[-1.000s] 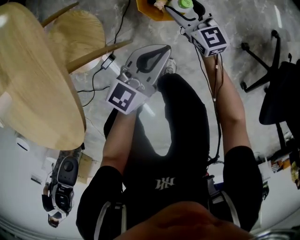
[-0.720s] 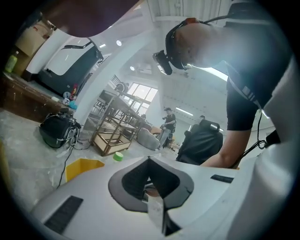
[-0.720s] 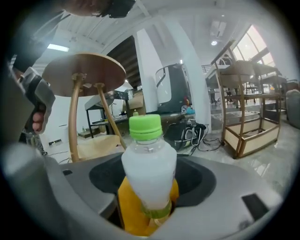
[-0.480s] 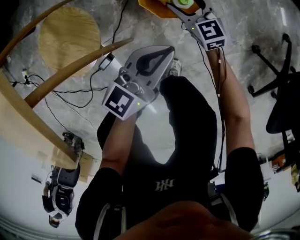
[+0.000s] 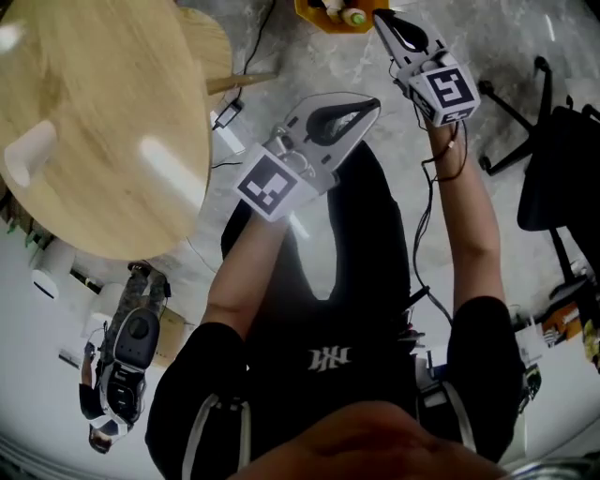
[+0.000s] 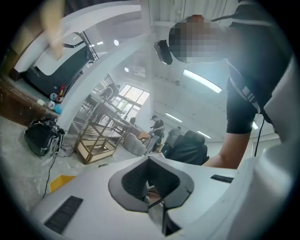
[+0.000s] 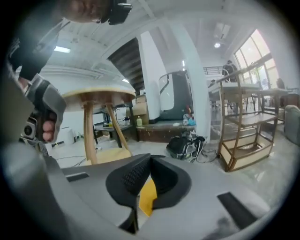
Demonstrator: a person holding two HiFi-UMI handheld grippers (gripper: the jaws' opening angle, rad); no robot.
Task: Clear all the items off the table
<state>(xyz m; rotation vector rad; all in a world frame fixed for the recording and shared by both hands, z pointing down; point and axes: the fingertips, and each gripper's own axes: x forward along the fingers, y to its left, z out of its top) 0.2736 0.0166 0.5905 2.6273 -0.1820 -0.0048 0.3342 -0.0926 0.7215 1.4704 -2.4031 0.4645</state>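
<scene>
1. The wooden table (image 5: 103,112) is on my left. I see nothing on the part of its top that shows, so I think the clearing is almost done.
2. My left gripper (image 5: 367,105) is out in front of me, over the floor. Its fingers are pressed together with nothing between them. It has nothing to carry, so I just hold it level.
3. The yellow bin (image 5: 307,15) sits on the floor ahead. A bottle with a green cap (image 5: 354,17) lies inside. I think this is where the table's things go.
4. My right gripper (image 5: 384,19) hangs just beside the bin and tips down a little. Its fingers have just closed. They pinch nothing.
</scene>
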